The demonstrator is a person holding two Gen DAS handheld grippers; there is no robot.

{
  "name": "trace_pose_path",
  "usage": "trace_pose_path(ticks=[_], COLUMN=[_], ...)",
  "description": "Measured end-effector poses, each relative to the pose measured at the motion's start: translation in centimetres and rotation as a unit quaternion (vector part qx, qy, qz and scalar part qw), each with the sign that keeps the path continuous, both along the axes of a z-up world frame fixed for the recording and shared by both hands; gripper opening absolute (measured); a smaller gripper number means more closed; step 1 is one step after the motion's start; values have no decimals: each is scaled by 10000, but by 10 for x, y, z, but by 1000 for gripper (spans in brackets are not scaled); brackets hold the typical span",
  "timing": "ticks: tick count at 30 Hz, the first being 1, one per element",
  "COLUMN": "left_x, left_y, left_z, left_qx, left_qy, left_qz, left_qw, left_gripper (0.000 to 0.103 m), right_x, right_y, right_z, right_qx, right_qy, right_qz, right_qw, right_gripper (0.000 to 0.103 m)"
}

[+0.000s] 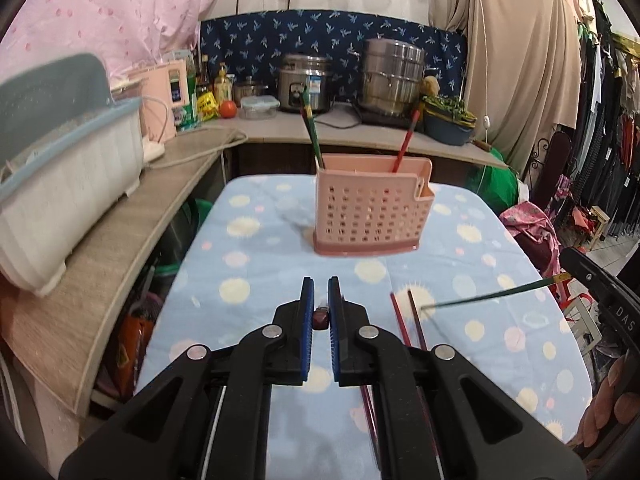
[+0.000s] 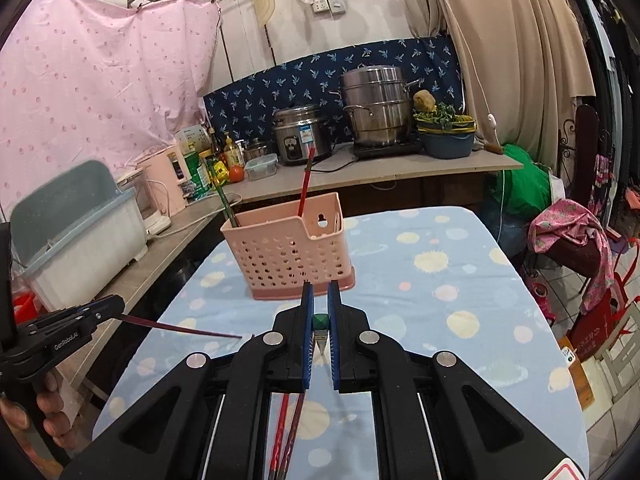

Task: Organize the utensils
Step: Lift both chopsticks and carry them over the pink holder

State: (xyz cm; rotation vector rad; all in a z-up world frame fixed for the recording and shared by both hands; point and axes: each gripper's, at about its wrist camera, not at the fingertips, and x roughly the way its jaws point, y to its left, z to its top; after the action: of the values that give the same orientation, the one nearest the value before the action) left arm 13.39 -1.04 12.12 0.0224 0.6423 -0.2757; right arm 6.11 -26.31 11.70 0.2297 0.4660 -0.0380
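Tongs: our left tongs [image 1: 322, 312] grip a dark red chopstick [image 2: 180, 326]; right tongs [image 2: 320, 320] a green chopstick [image 1: 488, 296]
Done: two chopsticks in pink holder [image 1: 370, 216]
Left: held pair, two on desk [image 1: 248, 248]

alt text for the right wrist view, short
The right tongs are shut on a green chopstick above a blue spotted tablecloth, facing a pink perforated utensil holder that already holds a green and a red chopstick. At left, the left tongs hold a dark red chopstick; two more lie on the cloth below.
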Motion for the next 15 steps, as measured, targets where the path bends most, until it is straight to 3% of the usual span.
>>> trace_pose_path(ticks=[9, 15], left_x=[45, 73], left_y=[-13, -22], left_z=[38, 67], left_qx=[57, -116], left_qy=[-303, -404], left_qz=[-16, -97], left_qw=[9995, 9991], left_gripper=[7, 7], right_x=[43, 75], right_y=[-16, -23], right_z=[33, 59], right_qx=[171, 358], right_qy=[-213, -369], right_qz=[98, 200], right_qw=[9996, 9985], right_gripper=[6, 6])
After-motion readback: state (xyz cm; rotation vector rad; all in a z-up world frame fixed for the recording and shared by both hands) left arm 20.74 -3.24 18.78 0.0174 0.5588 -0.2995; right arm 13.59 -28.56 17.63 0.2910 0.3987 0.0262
